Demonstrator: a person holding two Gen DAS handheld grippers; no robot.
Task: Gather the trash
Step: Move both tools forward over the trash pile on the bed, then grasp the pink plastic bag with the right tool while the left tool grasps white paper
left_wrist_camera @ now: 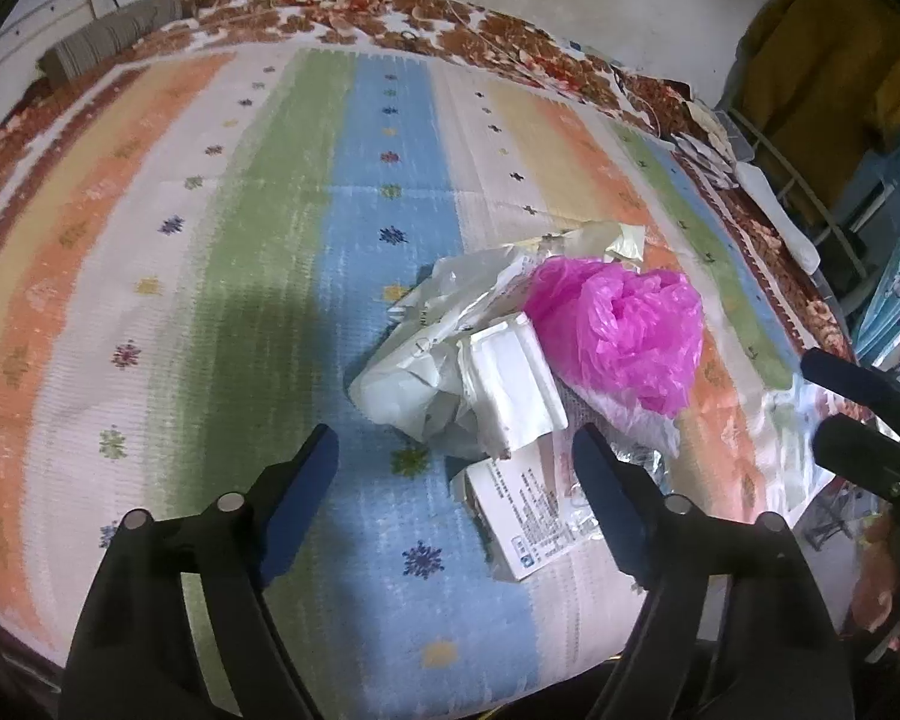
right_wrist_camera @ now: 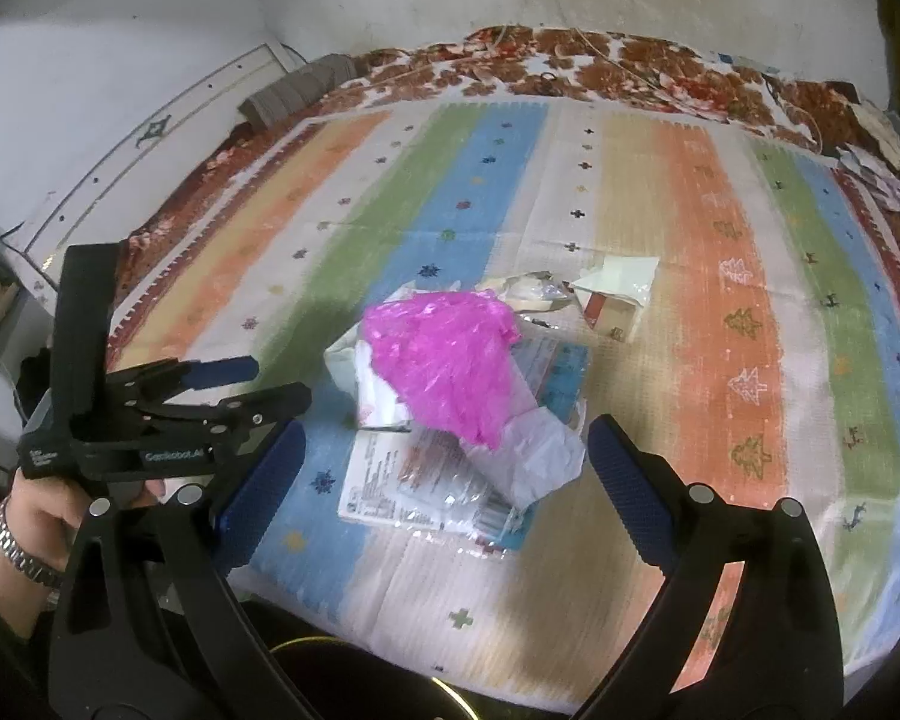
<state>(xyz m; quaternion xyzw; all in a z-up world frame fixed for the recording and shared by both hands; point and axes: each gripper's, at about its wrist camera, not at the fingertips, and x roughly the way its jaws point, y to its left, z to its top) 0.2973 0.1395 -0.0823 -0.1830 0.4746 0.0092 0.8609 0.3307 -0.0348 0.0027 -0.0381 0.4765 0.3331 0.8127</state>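
A heap of trash lies on the striped mat (left_wrist_camera: 222,276). On top is a crumpled pink plastic bag (left_wrist_camera: 621,330) (right_wrist_camera: 444,366). Beside it are white crumpled wrappers (left_wrist_camera: 450,360) and a flat printed white box (left_wrist_camera: 525,516) (right_wrist_camera: 390,480). A cream paper pouch (right_wrist_camera: 621,291) lies a little beyond the heap. My left gripper (left_wrist_camera: 456,468) (right_wrist_camera: 270,384) stands open just above the near edge of the heap, the box's corner between its fingers but untouched. My right gripper (right_wrist_camera: 447,438) (left_wrist_camera: 816,396) is open too, hovering over the near side of the heap, holding nothing.
The mat covers a bed with a brown floral blanket (right_wrist_camera: 570,60) along the far edge. A grey folded cloth (left_wrist_camera: 108,36) lies at the far left corner. A yellow garment (left_wrist_camera: 828,78) hangs on a rack to the right. A hand with a wristwatch (right_wrist_camera: 24,546) holds the left gripper.
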